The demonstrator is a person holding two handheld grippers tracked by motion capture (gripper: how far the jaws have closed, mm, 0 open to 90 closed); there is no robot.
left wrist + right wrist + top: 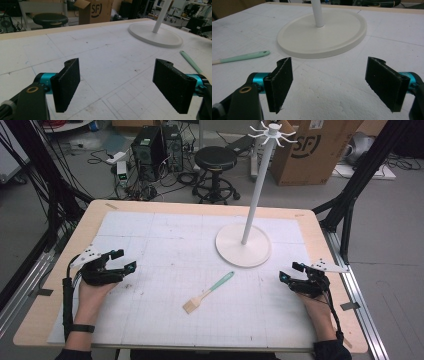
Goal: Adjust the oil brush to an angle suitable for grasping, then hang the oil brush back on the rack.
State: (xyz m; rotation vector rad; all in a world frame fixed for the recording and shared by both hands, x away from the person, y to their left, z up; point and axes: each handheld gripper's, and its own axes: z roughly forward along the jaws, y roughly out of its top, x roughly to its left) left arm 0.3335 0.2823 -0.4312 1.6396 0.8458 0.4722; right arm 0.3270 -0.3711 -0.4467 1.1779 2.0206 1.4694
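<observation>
Landmark for all positions: the white round-based hanger stand (243, 245) with its tall white pole, standing on the far right-of-centre part of the white gridded mat (165, 245) that covers the wooden bench (100, 207).

Left gripper (123, 260): rests at the near-left edge of the mat, well to the left of the stand and nearer the person. Its fingers (67, 83) stand spread wide, released, with bare mat between them. In the left gripper view the stand's base lies ahead to the right.

Mint-green-handled pastry brush with pale bristles (209, 292): lies flat on the mat just in front of the stand's base, on the person's side, slightly left of it. Handle end points toward the base; bristle end points toward the person. It is untouched, between the two grippers and well apart from each.

Right gripper (290, 272): sits near the right edge of the mat, right of the stand's base and a little nearer the person. Its fingers (280, 85) are likewise spread and released, nothing between them. In the right gripper view the base lies straight ahead, the brush handle off to the left.
</observation>
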